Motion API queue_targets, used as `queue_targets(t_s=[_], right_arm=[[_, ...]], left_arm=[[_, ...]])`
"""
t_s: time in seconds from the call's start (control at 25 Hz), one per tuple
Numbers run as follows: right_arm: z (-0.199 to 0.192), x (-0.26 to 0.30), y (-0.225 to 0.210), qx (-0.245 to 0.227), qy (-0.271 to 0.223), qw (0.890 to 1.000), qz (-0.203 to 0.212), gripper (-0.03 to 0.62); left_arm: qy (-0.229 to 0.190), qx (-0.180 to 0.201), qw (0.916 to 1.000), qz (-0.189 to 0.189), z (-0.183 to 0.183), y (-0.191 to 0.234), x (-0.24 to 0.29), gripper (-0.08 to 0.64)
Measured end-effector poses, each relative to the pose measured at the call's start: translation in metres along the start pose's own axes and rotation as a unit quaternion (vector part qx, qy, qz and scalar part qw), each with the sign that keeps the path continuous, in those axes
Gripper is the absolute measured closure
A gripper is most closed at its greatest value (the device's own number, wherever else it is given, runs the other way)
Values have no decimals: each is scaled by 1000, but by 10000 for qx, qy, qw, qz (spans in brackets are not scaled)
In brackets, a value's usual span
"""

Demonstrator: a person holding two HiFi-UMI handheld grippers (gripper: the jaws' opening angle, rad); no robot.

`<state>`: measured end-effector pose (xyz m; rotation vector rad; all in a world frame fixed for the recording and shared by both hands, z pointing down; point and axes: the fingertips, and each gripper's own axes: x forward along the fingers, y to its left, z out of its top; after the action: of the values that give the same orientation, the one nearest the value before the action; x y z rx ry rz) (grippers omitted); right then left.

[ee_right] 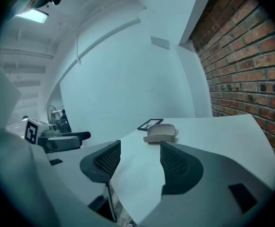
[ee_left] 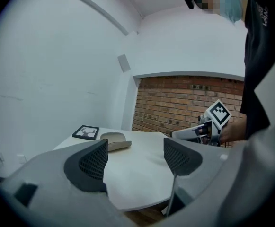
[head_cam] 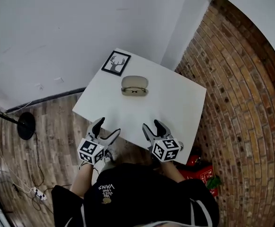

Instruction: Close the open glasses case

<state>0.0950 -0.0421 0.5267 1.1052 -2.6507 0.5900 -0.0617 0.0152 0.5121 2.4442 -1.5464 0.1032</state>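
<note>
A beige glasses case (head_cam: 134,85) lies near the far middle of the white table (head_cam: 184,103), its domed lid down over the base with a thin dark line along the front. It also shows as the case (ee_left: 114,141) in the left gripper view and the case (ee_right: 160,132) in the right gripper view. Both grippers hover at the table's near edge, well short of the case. My left gripper (head_cam: 108,126) (ee_left: 135,157) stands open and empty. My right gripper (head_cam: 152,125) (ee_right: 139,161) is open too, with nothing between its jaws.
A black-framed deer picture (head_cam: 116,63) lies at the table's far left corner, just behind the case. A brick wall (head_cam: 241,98) runs along the right side. A round black stand base (head_cam: 26,125) and cables sit on the wooden floor at left; a red object (head_cam: 196,167) lies under the table's near right corner.
</note>
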Motion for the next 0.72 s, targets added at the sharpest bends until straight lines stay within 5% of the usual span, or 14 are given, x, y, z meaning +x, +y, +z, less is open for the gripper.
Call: queue_targets(t_s=[0.72], right_arm=[[7, 52, 32, 575, -510, 9863, -1459, 350]], left_arm=[[299, 152, 9906, -1328, 7, 107, 13, 195]])
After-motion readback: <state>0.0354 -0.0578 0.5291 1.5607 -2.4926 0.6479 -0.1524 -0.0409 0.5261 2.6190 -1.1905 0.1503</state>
